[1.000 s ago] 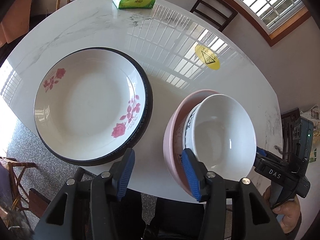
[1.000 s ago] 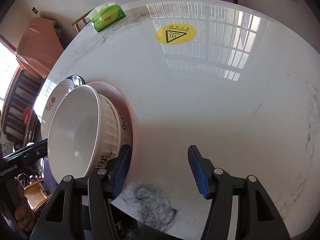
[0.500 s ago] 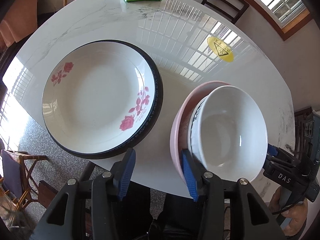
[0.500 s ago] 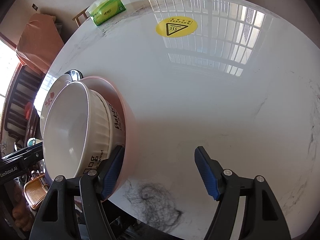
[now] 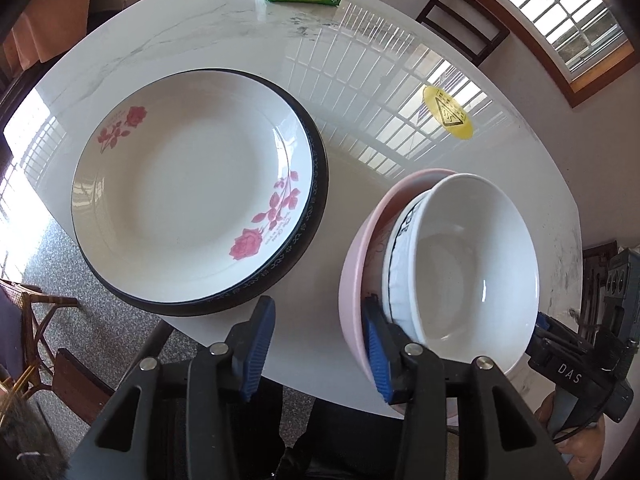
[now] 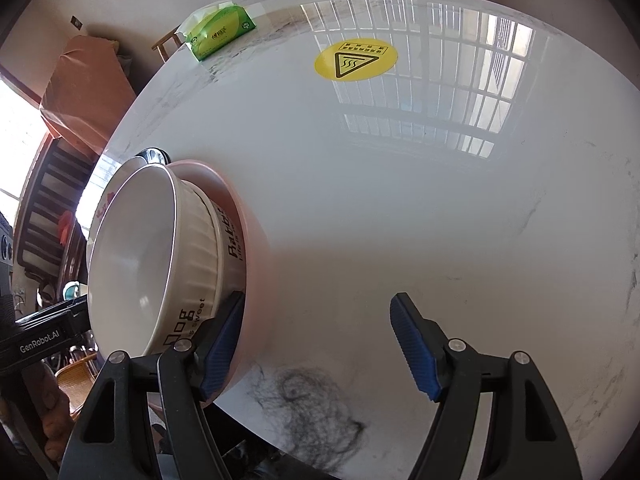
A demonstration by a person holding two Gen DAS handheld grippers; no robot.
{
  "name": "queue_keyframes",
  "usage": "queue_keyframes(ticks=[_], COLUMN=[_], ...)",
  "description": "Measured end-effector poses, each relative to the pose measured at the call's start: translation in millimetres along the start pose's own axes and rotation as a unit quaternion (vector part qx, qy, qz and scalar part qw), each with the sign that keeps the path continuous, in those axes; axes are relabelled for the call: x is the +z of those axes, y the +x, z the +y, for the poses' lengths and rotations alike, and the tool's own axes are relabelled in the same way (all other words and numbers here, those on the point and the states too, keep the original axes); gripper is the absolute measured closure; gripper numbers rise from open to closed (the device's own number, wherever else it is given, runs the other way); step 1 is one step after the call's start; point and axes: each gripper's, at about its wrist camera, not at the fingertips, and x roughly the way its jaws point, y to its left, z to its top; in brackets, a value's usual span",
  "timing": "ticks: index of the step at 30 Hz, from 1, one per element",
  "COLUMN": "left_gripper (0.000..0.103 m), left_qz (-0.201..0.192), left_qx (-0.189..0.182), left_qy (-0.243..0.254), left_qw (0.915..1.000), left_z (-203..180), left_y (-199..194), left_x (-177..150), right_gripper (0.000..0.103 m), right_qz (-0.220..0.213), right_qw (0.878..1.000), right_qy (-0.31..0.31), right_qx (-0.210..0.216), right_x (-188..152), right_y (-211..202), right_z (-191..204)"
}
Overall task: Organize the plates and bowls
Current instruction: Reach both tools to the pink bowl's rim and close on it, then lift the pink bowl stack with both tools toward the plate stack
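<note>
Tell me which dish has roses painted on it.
The white plate, stacked on the black-rimmed plate. The pink bowl and white bowl carry no roses.

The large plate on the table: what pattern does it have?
Red-pink roses on white, above a black rim; the plate shows best in the left wrist view.

My left gripper (image 6: 44, 344) body reads "GenRobot.AI", right gripper (image 5: 576, 376) reads "DAS". White bowl (image 6: 192, 280) wall: partial "sweet". Yellow sticker (image 6: 356, 58) on table: heat-warning triangle, text too small to read
</note>
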Motion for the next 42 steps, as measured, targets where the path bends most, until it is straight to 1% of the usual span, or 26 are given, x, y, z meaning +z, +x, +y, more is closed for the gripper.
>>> queue_keyframes(ticks=[3,6,9,10,11,13,15,17,20,23,24,27,30,33,34,35,36,37,38,40,42], left_gripper=[0.059,0.061,0.061,0.067,0.070,0.085,0.092,0.092,0.092,0.092,0.093,0.093,0.093,0.093,0.093,0.093,0.093,0.093,0.093,0.094,0.094], left_qz=[0.005,0.002,-0.008,-0.012,-0.014,-0.015,-0.021,-0.024,-0.033,-0.035,-0.038,-0.040,-0.036,-0.040,-0.039,-0.041,-0.044,-0.050,-0.055,-0.062,-0.065], left_qx=[0.003,0.006,0.009,0.005,0.002,-0.001,0.002,0.006,0.006,0.035,0.038,0.021,0.020,0.019,0.015,0.013,0.016,0.019,0.021,0.022,0.022], left_qy=[0.011,0.017,0.028,0.029,0.035,0.046,0.053,0.053,0.051,0.085,0.087,0.058,0.070,0.075,0.069,0.066,0.071,0.075,0.077,0.077,0.079], left_qw=[0.9999,0.9998,0.9995,0.9995,0.9993,0.9988,0.9984,0.9983,0.9981,0.9951,0.9948,0.9973,0.9967,0.9962,0.9967,0.9969,0.9964,0.9958,0.9953,0.9948,0.9945], left_z=[-1.9,-5.8,-9.2,-9.9,-11.8,-19.7,-25.0,-26.3,-26.4,-36.4,-37.8,-32.1,-33.1,-35.8,-34.0,-32.8,-33.8,-35.4,-36.8,-37.7,-39.4], left_y=[0.2,0.3,-2.1,-2.4,-3.2,-3.9,-5.0,-5.0,-5.5,-5.3,-5.8,-6.4,-6.4,-5.9,-5.6,-5.5,-6.1,-7.0,-7.6,-8.7,-10.0], left_x=[2.3,1.4,-2.9,-4.1,-4.8,-5.6,-7.3,-8.1,-9.8,-10.1,-11.0,-11.8,-10.1,-8.9,-8.0,-7.5,-8.4,-10.5,-12.6,-13.8,-12.8], right_gripper=[0.033,0.042,0.046,0.047,0.047,0.047,0.047,0.050,0.050,0.050,0.050,0.050,0.050,0.058,0.066,0.071,0.085,0.089,0.088,0.088,0.088], right_qz=[0.010,0.018,0.020,0.021,0.021,0.019,0.016,0.016,0.014,0.009,0.005,0.010,0.017,0.031,0.033,0.033,0.036,0.037,0.037,0.040,0.037], right_qw=[1.000,1.000,1.000,1.000,1.000,1.000,1.000,1.000,1.000,0.999,0.999,0.999,0.999,0.998,0.998,0.998,0.997,0.997,0.996,0.998,0.998], right_qy=[0.004,0.007,-0.003,-0.004,-0.004,-0.009,-0.014,-0.017,-0.021,-0.028,-0.030,-0.032,-0.040,-0.045,-0.049,-0.058,-0.067,-0.074,-0.076,-0.057,-0.053], right_qx=[0.001,0.010,0.002,-0.001,-0.002,-0.005,-0.010,-0.011,-0.014,-0.021,-0.023,-0.022,-0.024,-0.017,-0.012,-0.005,0.006,0.001,-0.002,0.015,0.026], right_x=[2.0,3.2,3.9,4.1,3.8,3.0,2.1,2.2,1.0,-0.9,-1.0,1.0,2.1,4.6,4.9,5.1,5.0,4.7,5.1,6.6,5.3], right_y=[1.2,1.5,0.2,0.1,-0.2,-0.9,-2.0,-2.4,-3.4,-5.4,-5.8,-5.3,-5.1,-4.0,-4.2,-5.0,-5.7,-6.4,-5.9,-5.5,-5.8], right_z=[0.4,0.2,4.6,5.6,5.9,7.7,10.2,11.0,10.6,12.6,13.4,11.2,13.5,15.9,17.8,21.3,26.3,30.4,31.7,24.7,20.9])
